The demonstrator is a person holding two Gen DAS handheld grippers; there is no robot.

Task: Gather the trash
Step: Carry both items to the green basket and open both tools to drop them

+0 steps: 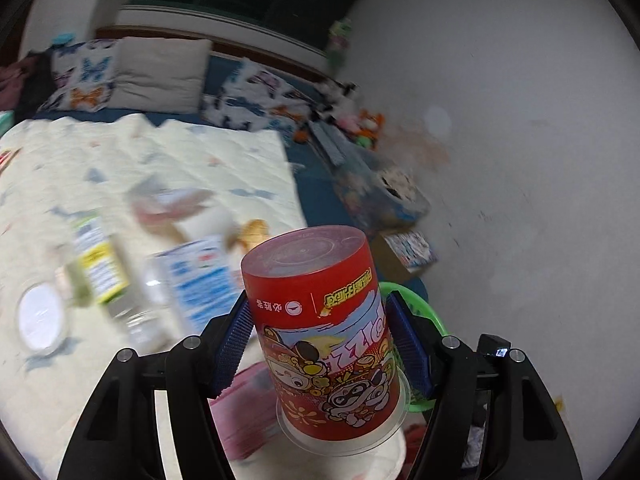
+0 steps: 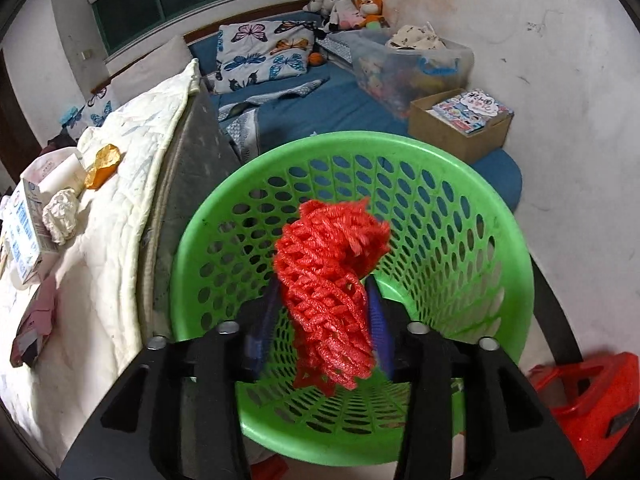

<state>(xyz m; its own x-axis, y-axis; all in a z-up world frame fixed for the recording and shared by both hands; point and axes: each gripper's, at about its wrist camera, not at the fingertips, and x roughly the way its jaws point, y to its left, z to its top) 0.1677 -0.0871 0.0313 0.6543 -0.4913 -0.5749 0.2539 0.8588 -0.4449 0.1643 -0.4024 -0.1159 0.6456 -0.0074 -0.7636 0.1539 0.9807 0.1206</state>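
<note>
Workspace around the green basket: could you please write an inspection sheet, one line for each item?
Surface: bed with a cream quilt, rumpled.
Job's things: red cup, upside down; red foam net over the green basket.
Clutter: clear bottle, milk carton, crumpled paper and orange wrapper lie on the quilt.
Grippers: left gripper is clamped on the cup; right gripper has its jaws apart with the net between them, apparently not pressed.
Cables: nothing seen.
Surroundings: cardboard box holding a book, clear toy bin, soft toys, butterfly pillow, marked white wall.
</note>
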